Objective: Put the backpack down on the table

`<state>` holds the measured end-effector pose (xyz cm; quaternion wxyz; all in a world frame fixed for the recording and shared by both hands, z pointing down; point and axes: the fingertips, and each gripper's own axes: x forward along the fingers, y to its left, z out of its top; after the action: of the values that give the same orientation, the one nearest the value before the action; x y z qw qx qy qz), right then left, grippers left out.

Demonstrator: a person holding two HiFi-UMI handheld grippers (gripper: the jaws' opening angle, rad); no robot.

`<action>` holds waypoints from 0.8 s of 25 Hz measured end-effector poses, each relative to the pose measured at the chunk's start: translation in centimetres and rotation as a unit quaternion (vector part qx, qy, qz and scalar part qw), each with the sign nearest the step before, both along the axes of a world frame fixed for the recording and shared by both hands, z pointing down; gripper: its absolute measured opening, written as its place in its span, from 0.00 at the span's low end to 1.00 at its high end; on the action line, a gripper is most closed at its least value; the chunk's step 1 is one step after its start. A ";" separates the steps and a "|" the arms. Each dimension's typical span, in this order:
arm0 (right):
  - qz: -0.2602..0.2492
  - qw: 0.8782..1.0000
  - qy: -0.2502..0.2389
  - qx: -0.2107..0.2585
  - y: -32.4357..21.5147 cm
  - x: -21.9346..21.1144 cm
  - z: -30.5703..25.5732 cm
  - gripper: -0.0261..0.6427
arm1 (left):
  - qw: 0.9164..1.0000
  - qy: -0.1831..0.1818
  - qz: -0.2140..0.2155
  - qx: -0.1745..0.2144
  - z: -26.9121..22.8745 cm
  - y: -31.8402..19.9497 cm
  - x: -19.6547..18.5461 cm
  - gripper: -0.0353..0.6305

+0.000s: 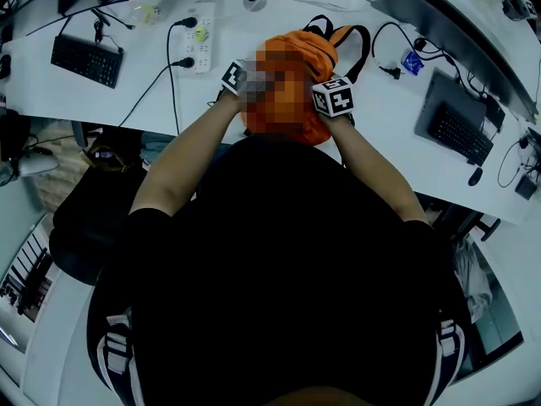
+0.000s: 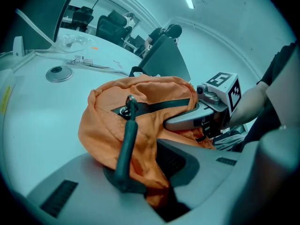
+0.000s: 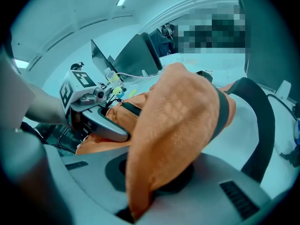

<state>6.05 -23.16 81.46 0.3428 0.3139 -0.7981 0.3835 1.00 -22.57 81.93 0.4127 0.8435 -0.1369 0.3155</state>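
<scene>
My left gripper [image 2: 152, 175] has its jaws nearly together, with a fold of orange cloth pinched between them and a black pull tab [image 2: 125, 144] lying across the lower jaw. My right gripper [image 3: 150, 172] is clamped tight on a thicker bunch of the same cloth, which drapes over its jaws. Both have hold of the backpack [image 1: 325, 53] from the near side, facing each other across it.

The backpack looks to be down already. In the left gripper view its slumped body rests on the white worktop [image 1: 380, 117] with no gap showing beneath, and in the head view it sits near the worktop's near edge, just ahead of me. I judge the lowering done. What is left is to let go with both grippers and draw them back without dragging the cloth along. The pull tab on the left side could catch as I back off.

Its black straps [image 1: 351, 41] trail out at the far right of the bag. A power strip [image 1: 199, 25] with plugged-in cables lies near on the left, with a keyboard [image 1: 87, 59] further left. A second keyboard [image 1: 461, 129] and a monitor [image 1: 448, 32] stand well apart on the right. Nothing blocks the spot where the bag rests.
</scene>
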 end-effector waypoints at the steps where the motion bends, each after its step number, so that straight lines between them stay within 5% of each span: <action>1: 0.002 1.000 -0.001 -0.001 0.1 -0.1 0.1 0.08 | 1.000 0.000 0.000 -0.001 0.0 0.1 -0.1 0.15; 16: 0.010 1.000 -0.024 0.000 0.3 0.1 -0.2 0.10 | 1.000 0.004 -0.008 -0.008 0.0 0.4 0.1 0.18; 20: 0.029 0.998 -0.053 -0.009 0.4 0.2 -0.5 0.25 | 1.000 0.006 -0.023 -0.009 -0.1 0.3 -0.6 0.26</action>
<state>6.20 -22.76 80.93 0.2920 0.3131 -0.8023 0.4160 0.42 -22.30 81.80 0.4284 0.8382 -0.1505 0.3021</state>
